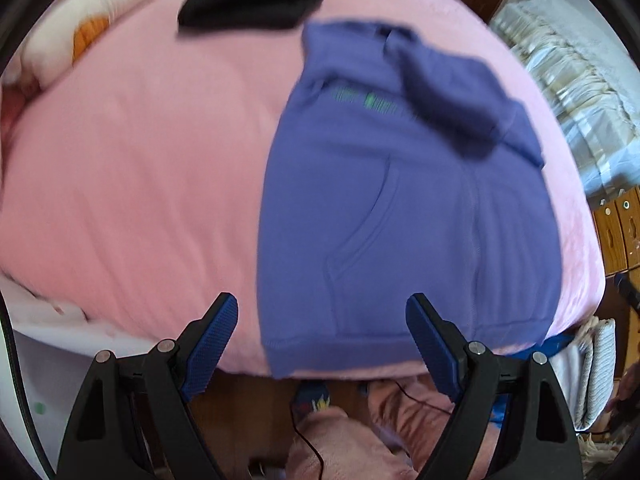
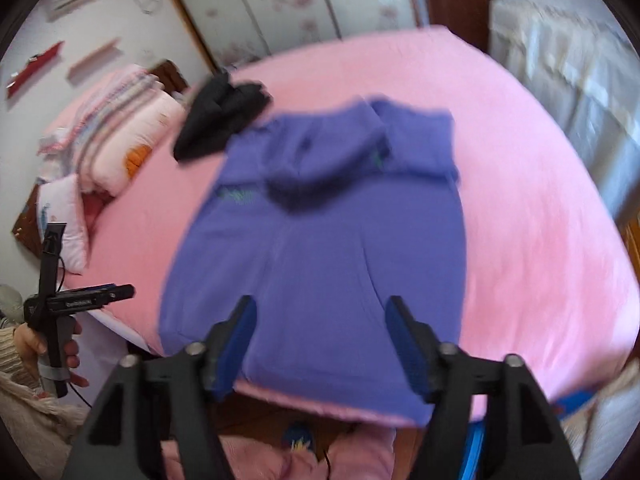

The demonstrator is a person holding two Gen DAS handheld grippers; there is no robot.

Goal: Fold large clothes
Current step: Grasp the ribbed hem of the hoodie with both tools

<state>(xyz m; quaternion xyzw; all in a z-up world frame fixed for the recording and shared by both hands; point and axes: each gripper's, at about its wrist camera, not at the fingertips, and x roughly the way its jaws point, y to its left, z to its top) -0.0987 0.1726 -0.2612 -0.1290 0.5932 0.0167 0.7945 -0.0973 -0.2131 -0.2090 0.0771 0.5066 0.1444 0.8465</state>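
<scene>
At the far left of the right wrist view the left gripper (image 2: 50, 240) shows side-on in a hand, clear of the bed; its own camera shows its jaws spread wide and empty. Next, stacked pink-and-white quilts (image 2: 120, 132) sit on the pink fleece bedspread (image 2: 540, 200), then a crumpled black garment (image 2: 224, 116) just beside the purple zip-front hooded sweatshirt (image 2: 320, 260). The sweatshirt lies flat in the middle, hem at the near bed edge, sleeves apparently already folded across the chest. The right gripper (image 2: 320, 344) hovers above the hem, jaws open, holding nothing. Likely step: the lengthwise fold. Next, each gripper should probably pinch a hem corner and carry it toward the collar
</scene>
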